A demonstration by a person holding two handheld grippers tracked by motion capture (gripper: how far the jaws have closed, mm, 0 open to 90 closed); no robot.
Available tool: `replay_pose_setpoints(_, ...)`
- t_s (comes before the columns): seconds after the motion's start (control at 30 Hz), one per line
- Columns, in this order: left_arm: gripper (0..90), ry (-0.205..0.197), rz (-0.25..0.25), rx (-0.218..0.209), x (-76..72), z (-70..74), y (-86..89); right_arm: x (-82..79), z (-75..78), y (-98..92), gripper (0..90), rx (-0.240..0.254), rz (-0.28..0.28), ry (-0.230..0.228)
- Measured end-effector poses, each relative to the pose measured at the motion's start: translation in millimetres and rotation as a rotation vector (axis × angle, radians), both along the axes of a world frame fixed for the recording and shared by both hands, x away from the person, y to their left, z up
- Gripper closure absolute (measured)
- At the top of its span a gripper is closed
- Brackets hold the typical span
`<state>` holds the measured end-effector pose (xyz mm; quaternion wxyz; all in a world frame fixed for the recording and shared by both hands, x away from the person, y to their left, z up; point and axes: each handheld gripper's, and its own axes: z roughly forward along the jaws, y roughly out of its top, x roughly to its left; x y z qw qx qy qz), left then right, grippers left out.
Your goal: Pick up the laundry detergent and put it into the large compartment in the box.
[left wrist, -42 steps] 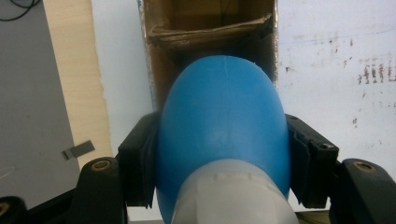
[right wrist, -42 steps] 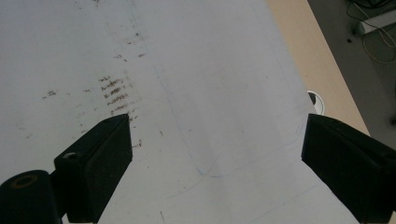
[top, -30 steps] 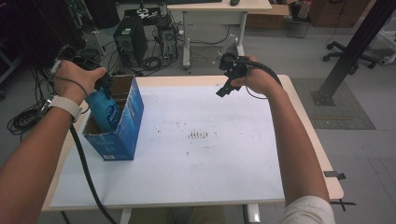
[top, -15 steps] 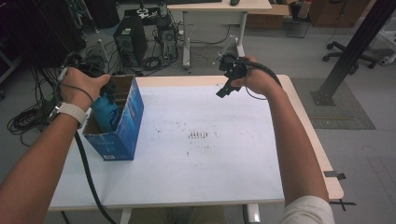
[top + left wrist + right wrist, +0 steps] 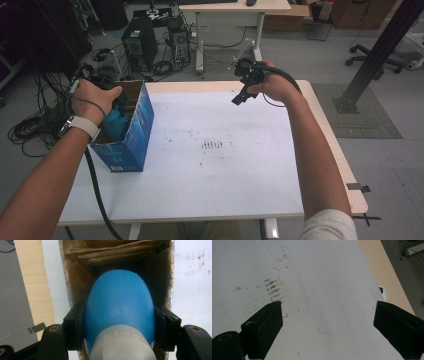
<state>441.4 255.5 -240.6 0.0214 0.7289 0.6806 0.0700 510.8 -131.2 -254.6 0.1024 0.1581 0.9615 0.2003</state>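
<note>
Change: the left gripper (image 5: 120,322) had sunk with the blue bottle (image 5: 119,302) deeper into the cardboard box (image 5: 131,145) than a second before.
Left gripper: clenched on the bottle's sides.
Right gripper (image 5: 239,97): jaws spread, holding nothing, above the table (image 5: 225,185).
Meaning: likely near release inside the box.

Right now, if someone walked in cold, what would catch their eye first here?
Most likely the blue box at the table's left edge, with the left gripper clamped on a blue bottle inside it. Next, the right gripper, raised over the far right of the table, its fingers wide apart and empty.
</note>
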Motion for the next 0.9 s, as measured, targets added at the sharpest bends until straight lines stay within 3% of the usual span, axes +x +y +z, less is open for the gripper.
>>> replay_pose_setpoints(0.67,37.3,0.02,-0.02,0.024,1.4,-23.3,-0.5,1.5,-2.0,-0.8,8.5,-0.007,-0.002,0.005)
replay_pose_setpoints(0.9,37.3,0.024,-0.021,0.013,1.3,-30.9,1.3,1.5,-4.7,-1.2,8.5,-0.006,-0.004,0.011)
